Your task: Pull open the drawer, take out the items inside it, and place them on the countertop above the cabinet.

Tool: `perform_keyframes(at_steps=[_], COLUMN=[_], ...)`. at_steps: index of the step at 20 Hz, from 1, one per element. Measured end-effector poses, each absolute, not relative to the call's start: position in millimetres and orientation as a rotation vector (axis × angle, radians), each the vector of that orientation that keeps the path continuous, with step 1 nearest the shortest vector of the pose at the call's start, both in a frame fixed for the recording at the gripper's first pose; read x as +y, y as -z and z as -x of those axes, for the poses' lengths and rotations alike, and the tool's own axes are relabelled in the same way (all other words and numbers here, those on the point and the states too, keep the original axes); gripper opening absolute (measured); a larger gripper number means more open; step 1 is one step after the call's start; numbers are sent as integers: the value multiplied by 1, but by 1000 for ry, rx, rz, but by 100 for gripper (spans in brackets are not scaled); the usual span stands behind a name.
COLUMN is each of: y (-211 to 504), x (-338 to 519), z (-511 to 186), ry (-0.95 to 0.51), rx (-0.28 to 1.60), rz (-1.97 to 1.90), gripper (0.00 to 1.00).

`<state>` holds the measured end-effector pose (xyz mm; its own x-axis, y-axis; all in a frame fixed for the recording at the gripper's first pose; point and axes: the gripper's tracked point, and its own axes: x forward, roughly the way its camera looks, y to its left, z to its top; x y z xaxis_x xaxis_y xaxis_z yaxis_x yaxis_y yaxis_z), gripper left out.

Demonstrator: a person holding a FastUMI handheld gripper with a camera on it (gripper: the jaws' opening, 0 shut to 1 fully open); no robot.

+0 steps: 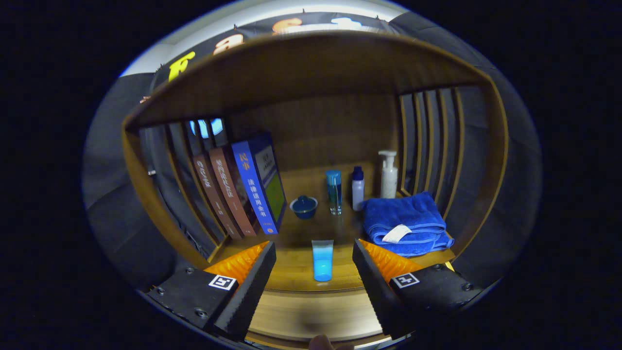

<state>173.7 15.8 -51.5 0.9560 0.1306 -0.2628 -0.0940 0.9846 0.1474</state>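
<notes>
The gripper [314, 272] hangs open and empty before the countertop [296, 272], where a blue tube [322, 260] stands between its fingers, seemingly set there; the drawer lies somewhere below, hidden.

Claw-mounted fisheye faces the countertop [301, 279] closely, slightly from above.

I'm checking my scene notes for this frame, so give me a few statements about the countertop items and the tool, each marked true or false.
1. The tool is open, holding nothing. True.
2. The blue tube stands between its fingers. True.
3. The blue towel lies beside the books. False: it lies across the countertop from the books, near the white pump bottle.
4. The books lie flat. False: they stand leaning.
5. The small blue lidded bowl sits on the towel. False: on bare wood.
</notes>
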Motion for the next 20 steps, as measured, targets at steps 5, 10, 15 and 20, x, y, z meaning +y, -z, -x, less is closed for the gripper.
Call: perform_keyframes(at_steps=[5, 10, 15, 20], y=[30, 70, 125, 184], x=[14, 10, 9, -2], z=[-103, -59, -26, -12], ry=[-138, -122, -103, -88], rx=[87, 5, -32, 15], rz=[-155, -144, -42, -8], gripper=[99, 100, 100, 100])
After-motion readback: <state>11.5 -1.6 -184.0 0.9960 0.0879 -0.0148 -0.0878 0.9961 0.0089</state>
